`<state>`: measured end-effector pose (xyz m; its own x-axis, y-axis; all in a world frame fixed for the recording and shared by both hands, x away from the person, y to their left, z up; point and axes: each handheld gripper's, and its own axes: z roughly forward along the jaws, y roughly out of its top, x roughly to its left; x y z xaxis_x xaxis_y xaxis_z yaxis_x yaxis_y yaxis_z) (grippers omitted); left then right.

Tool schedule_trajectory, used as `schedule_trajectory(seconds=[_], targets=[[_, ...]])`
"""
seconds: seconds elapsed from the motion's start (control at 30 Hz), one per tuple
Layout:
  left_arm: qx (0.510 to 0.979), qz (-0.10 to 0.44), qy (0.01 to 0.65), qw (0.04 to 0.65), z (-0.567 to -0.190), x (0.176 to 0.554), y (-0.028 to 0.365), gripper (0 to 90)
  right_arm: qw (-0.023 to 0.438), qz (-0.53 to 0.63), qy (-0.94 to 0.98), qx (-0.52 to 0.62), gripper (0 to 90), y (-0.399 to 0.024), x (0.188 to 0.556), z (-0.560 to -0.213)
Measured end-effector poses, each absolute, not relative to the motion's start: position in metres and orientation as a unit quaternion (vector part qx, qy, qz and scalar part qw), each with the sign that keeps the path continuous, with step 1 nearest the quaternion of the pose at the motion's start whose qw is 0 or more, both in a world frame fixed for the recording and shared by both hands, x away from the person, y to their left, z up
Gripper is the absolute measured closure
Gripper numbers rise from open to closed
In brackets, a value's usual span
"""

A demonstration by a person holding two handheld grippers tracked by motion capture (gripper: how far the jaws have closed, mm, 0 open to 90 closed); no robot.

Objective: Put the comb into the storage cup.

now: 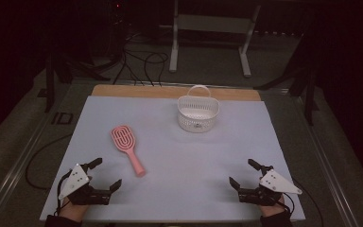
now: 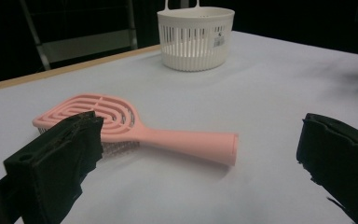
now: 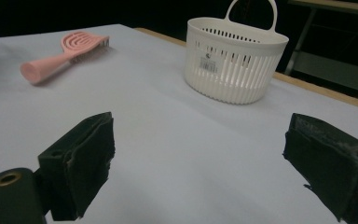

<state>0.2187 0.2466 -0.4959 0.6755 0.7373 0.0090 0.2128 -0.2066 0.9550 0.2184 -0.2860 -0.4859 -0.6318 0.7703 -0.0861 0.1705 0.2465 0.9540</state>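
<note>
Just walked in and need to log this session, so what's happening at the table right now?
A person sits at a table covered in a white sheet, holding a two-jaw gripper in each hand. The left gripper and right gripper both rest near the front edge with jaws wide open, gripping nothing. A pink hairbrush lies flat just ahead of the left gripper, handle toward the person. A white slotted basket stands upright farther back, apparently empty. Nothing has been picked up yet.
</note>
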Motion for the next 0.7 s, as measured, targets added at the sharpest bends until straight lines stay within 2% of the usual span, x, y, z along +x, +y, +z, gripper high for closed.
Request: schedule_trajectory(seconds=[0.7], targets=[[0.748, 0.201, 0.293, 0.561, -0.445, 0.232, 0.241, 0.0, 0.288, 0.534, 0.729, 0.317, 8.4, -0.283, 0.217, -0.483]])
